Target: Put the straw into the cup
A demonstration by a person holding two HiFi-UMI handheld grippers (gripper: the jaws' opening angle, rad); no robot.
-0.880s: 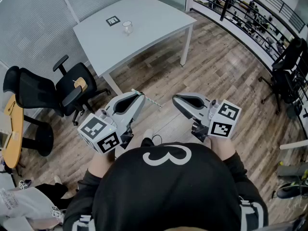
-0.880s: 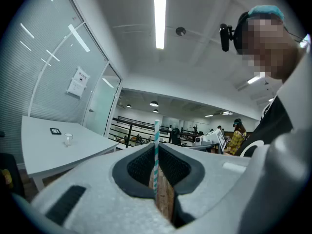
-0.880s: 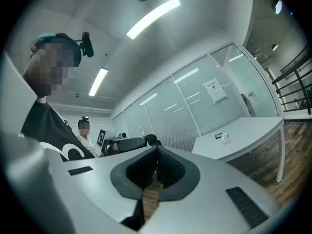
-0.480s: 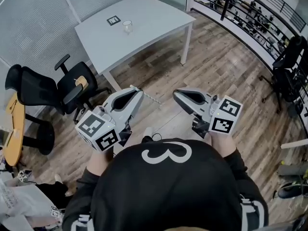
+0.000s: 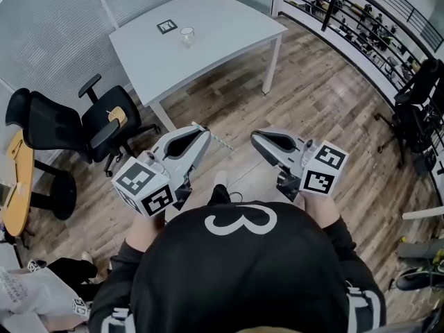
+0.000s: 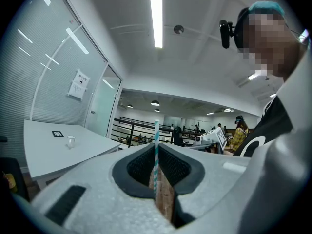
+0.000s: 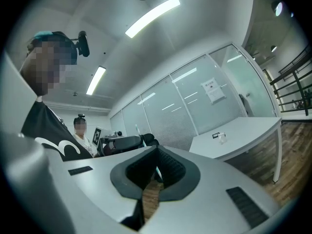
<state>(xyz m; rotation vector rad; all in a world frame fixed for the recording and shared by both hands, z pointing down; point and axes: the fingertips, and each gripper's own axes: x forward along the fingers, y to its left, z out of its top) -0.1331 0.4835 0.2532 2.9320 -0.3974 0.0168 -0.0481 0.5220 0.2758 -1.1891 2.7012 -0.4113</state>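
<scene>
**Straw held, cup distant**

The teal-and-white striped paper straw (image 6: 156,135) is clenched at the tip of the left tongs (image 6: 157,152), one end projecting beyond them. The right tongs (image 7: 156,152) are clenched on nothing. The small clear cup (image 5: 186,36) stands well apart on the white bench (image 5: 222,26).

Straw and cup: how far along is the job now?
Done: the left gripper is shut on the straw. In hand: the person holds it well apart from the table. Left: reach the cup on that table and put the straw in.
</scene>
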